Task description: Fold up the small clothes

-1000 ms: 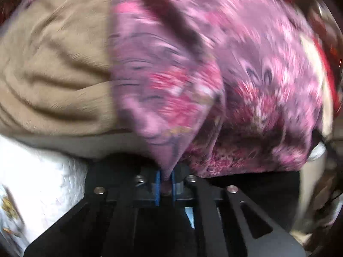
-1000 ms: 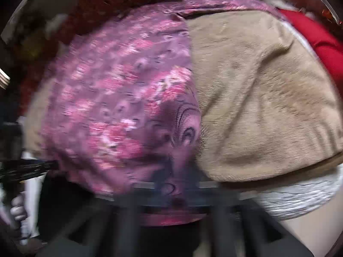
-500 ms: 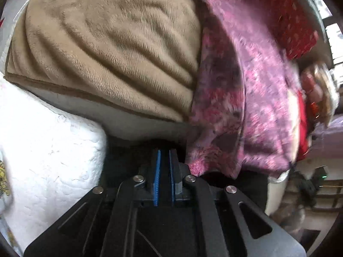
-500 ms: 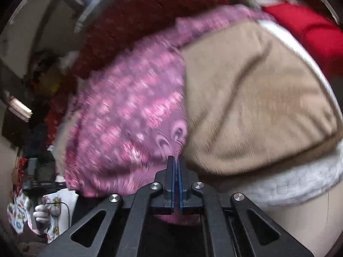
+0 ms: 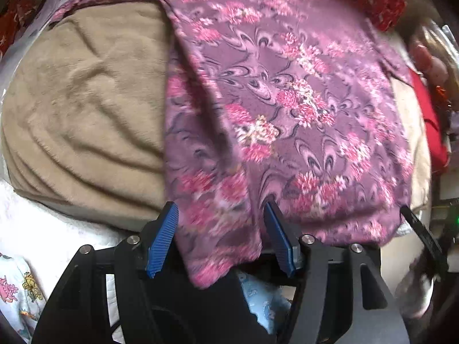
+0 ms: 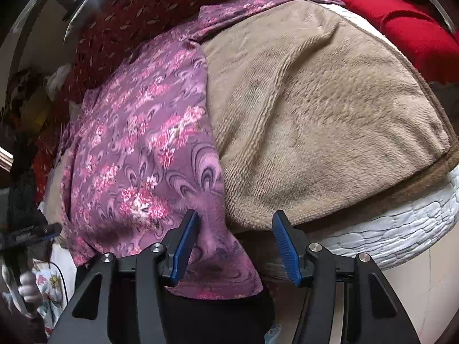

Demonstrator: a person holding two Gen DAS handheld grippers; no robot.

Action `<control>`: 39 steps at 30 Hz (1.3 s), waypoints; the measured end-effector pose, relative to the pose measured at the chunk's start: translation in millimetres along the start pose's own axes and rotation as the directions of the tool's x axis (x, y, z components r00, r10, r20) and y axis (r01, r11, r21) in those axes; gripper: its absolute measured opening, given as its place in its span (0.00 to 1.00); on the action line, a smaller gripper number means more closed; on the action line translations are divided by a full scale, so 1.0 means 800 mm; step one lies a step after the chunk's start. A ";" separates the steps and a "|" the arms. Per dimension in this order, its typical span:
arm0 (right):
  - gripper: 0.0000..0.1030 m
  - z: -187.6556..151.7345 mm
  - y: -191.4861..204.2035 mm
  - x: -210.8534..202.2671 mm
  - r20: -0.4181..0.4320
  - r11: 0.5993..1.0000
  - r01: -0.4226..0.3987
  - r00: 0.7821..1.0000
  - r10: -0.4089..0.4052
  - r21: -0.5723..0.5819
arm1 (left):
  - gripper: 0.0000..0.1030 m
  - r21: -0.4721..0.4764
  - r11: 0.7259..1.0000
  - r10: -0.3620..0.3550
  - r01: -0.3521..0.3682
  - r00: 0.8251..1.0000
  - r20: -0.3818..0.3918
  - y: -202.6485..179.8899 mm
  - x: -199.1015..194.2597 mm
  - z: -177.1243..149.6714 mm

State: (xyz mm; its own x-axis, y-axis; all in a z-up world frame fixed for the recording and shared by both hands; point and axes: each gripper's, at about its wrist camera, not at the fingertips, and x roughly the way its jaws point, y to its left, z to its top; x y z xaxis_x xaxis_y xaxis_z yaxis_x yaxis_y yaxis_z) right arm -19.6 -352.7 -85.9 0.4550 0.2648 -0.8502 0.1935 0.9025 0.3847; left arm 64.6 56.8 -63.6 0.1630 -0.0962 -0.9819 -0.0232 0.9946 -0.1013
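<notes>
A purple garment with pink flowers (image 5: 287,109) lies spread over a beige fleece blanket (image 5: 86,109) on a bed. Its near hem hangs over the bed's edge. My left gripper (image 5: 221,240) points down at the hem's left corner. Its jaws are opening, and the cloth hangs between the blue pads (image 5: 163,240) without being pressed. In the right wrist view the garment (image 6: 137,149) covers the left part of the blanket (image 6: 315,129). My right gripper (image 6: 235,246) is opening too, with the hem's right corner loose beside its left pad (image 6: 186,246).
A white quilted mattress (image 6: 401,229) shows under the blanket, with pale floor (image 6: 416,286) beyond it. A red cushion (image 6: 401,28) and dark red patterned cloth (image 6: 143,8) lie at the far side. White cartoon-print cloth (image 5: 17,286) sits at lower left. A hand (image 6: 27,286) holds the other gripper.
Both grippers were shut on the garment's hem and now stand with their jaws apart, the cloth let go. The garment has settled flat on the blanket.
</notes>
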 end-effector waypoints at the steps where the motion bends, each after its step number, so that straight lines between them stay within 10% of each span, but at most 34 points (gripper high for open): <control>1: 0.55 -0.002 0.001 0.003 -0.004 1.000 0.005 1.000 -0.005 -0.007 | 0.59 -0.003 1.000 0.024 -0.024 1.000 -0.009 -0.004 0.007 0.005; 4: 0.56 -0.007 0.005 0.016 -0.040 1.000 0.006 0.999 -0.007 -0.024 | 0.55 -0.021 0.997 0.076 -0.077 0.995 -0.061 -0.005 0.030 0.013; 6: 0.53 -0.013 0.009 0.024 -0.067 0.999 0.001 0.998 -0.004 -0.052 | 0.16 -0.057 0.997 0.048 -0.054 0.994 -0.094 0.014 0.035 0.010; 8: 0.02 -0.018 0.014 0.024 -0.086 0.995 -0.056 0.995 0.049 -0.082 | 0.06 -0.104 0.995 -0.011 0.000 0.994 -0.109 0.041 0.030 0.006; 12: 0.03 -0.011 0.014 -0.029 0.015 0.973 -0.220 0.975 0.222 -0.073 | 0.03 -0.253 0.960 -0.132 0.117 0.990 -0.042 0.130 -0.017 -0.009; 17: 0.03 0.004 -0.002 -0.084 0.133 0.960 -0.274 0.951 0.280 -0.060 | 0.03 -0.408 0.906 -0.146 0.114 0.988 -0.047 0.224 -0.016 -0.031; 22: 0.04 -0.018 -0.024 -0.026 -0.026 0.983 -0.183 0.983 0.184 0.027 | 0.03 -0.466 0.872 -0.223 0.148 0.969 -0.110 0.251 0.029 -0.063; 26: 0.10 -0.017 -0.026 -0.014 -0.113 0.998 -0.056 0.992 0.061 0.041 | 0.03 -0.397 0.900 -0.226 0.181 0.972 -0.070 0.232 0.015 -0.045; 29: 0.13 0.010 -0.016 -0.047 0.007 0.999 -0.041 0.999 0.041 0.033 | 0.06 -0.312 0.923 -0.228 0.223 0.973 0.020 0.209 -0.020 -0.018; 34: 0.37 0.051 0.044 -0.064 0.167 0.989 -0.115 0.978 0.128 -0.089 | 0.47 -0.170 0.968 -0.169 0.185 0.980 0.108 0.121 -0.028 0.035; 39: 0.32 0.064 0.071 0.043 0.008 0.990 -0.004 1.000 0.005 -0.144 | 0.47 -0.163 0.983 -0.087 0.086 0.996 -0.001 0.085 0.038 0.053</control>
State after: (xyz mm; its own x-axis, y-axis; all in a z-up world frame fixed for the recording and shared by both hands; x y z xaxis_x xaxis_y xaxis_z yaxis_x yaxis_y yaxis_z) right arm 51.5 -309.3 -75.0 0.4627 0.2667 -0.8455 0.0645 0.9410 0.3321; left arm 110.2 122.8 -93.6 0.1636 -0.1828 -0.9694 -0.1697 0.9628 -0.2102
